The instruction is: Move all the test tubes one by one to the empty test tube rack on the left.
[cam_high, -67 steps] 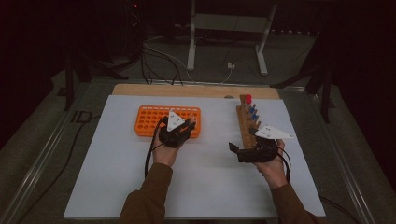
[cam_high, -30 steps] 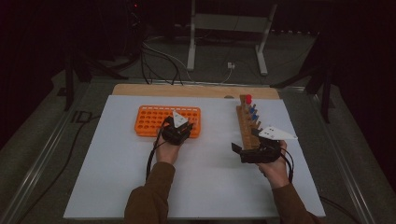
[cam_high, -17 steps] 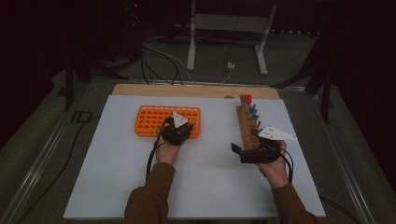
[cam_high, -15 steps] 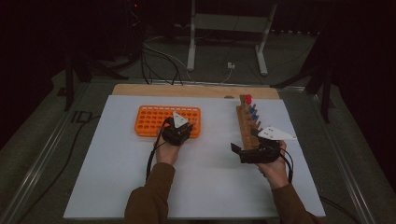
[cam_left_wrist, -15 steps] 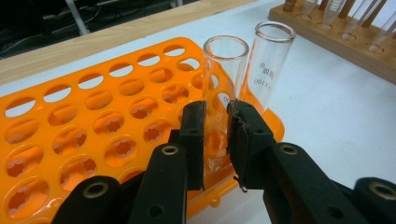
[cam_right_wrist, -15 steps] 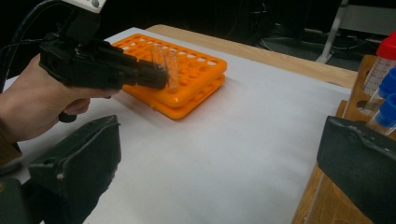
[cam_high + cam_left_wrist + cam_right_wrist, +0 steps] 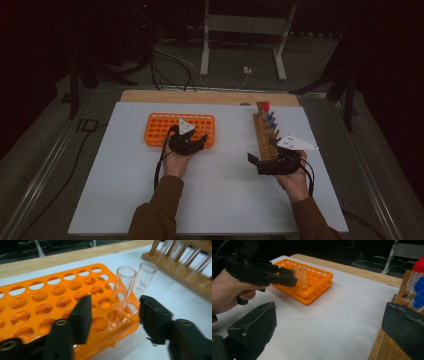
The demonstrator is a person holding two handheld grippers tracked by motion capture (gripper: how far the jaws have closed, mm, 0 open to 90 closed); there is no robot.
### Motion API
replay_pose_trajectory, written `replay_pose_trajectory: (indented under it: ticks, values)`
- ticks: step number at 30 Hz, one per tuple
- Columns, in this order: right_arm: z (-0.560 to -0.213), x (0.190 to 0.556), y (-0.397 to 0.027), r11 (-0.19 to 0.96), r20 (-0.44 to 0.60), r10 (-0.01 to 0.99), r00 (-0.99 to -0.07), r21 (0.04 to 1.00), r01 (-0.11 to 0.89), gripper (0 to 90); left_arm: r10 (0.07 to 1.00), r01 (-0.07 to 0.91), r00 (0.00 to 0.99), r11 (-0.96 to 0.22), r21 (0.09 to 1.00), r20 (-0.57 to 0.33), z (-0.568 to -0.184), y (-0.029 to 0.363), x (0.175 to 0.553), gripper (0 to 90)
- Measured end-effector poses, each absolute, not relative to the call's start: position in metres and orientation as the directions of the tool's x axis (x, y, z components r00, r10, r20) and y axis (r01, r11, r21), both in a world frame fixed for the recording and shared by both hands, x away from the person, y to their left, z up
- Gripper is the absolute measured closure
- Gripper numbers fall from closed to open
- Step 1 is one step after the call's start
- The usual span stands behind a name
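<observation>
Already two clear, uncapped glass test tubes [image 7: 124, 293] stood side by side in holes at the near right corner of the orange tube rack [image 7: 47, 297]. The left gripper [image 7: 113, 315] had just been opening, its jaws wide either side of them, pressing on neither. The right gripper [image 7: 329, 330] hung wide and empty beside the wooden rack [image 7: 264, 132], where capped tubes [image 7: 270, 120] remained, apparently left to move.
</observation>
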State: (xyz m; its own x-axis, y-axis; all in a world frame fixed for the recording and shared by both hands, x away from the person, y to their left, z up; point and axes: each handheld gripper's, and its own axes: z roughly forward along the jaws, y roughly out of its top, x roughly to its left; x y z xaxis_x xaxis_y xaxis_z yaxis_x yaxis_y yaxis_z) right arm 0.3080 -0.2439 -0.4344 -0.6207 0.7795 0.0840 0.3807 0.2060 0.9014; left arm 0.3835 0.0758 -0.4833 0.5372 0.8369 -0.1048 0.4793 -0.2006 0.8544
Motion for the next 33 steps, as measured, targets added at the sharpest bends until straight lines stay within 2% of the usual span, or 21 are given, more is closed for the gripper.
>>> replay_pose_trajectory:
  ticks: [7,10,15,23,33]
  values:
    - [-0.434,0.309,-0.244,0.209,0.078,0.782,-0.618,0.901,0.379,0.1,0.813,0.466,0.558,-0.142,0.873,-0.166,-0.469,0.088,0.365,18.9]
    - [-0.433,0.309,-0.245,0.209,0.075,0.785,-0.615,0.902,0.377,0.1,0.805,0.455,0.564,-0.119,0.883,-0.182,-0.464,0.096,0.355,14.8]
    - [-0.429,0.311,-0.247,0.208,0.068,0.79,-0.609,0.905,0.371,0.1,0.796,0.432,0.576,-0.106,0.896,-0.183,-0.453,0.11,0.341,2.8]
    - [-0.419,0.32,-0.256,0.223,0.034,0.806,-0.59,0.908,0.356,0.2,0.797,0.404,0.583,-0.112,0.908,-0.161,-0.446,0.129,0.319,0.3]
    - [-0.414,0.344,-0.267,0.236,0.0,0.839,-0.544,0.901,0.363,0.2,0.819,0.393,0.556,-0.105,0.913,-0.145,-0.456,0.143,0.309,0.4]
